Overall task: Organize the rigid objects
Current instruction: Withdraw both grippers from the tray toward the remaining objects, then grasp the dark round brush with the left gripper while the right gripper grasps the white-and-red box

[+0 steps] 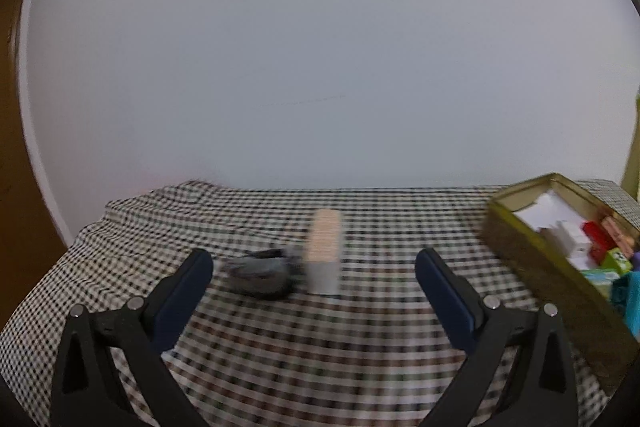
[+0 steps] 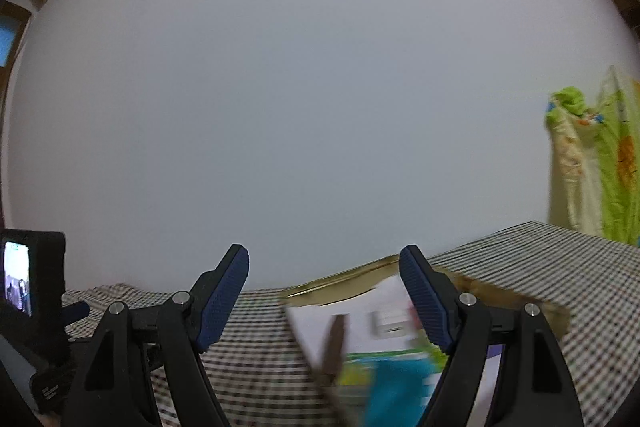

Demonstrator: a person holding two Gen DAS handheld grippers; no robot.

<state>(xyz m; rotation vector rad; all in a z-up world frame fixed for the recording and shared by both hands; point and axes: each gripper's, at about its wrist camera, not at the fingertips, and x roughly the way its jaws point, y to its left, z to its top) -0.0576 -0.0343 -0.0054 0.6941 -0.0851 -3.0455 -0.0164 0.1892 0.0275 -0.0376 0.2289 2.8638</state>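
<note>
Both pairs of fingers stand wide apart and hold nothing. Between the spread jaws of the left gripper (image 1: 314, 269), a little ahead, two loose things lie on the checked cloth (image 1: 360, 347): a long block (image 1: 325, 251), pale pink on its far part and white on its near part, and just to its left a dark rounded object (image 1: 258, 273) which is too blurred to name. They seem to touch or almost touch; I cannot tell which. The gold tin box (image 1: 536, 267) stands at the right side of this view, open, with white, red, green and teal pieces already inside.

The right gripper (image 2: 324, 297) hovers just above this same gold box, and the white and teal contents show between its open jaws. At the far left of the right view the camera unit of the other gripper is visible.

My judgement is that sorting is well advanced, because the box is nearly filled and only two things remain on the cloth. The step in hand looks like the approach to the block. The next move calls for lowering the left gripper so that one pad comes on each long side of the block, without pushing the dark object, then closing and carrying it to the right into the box.
</note>
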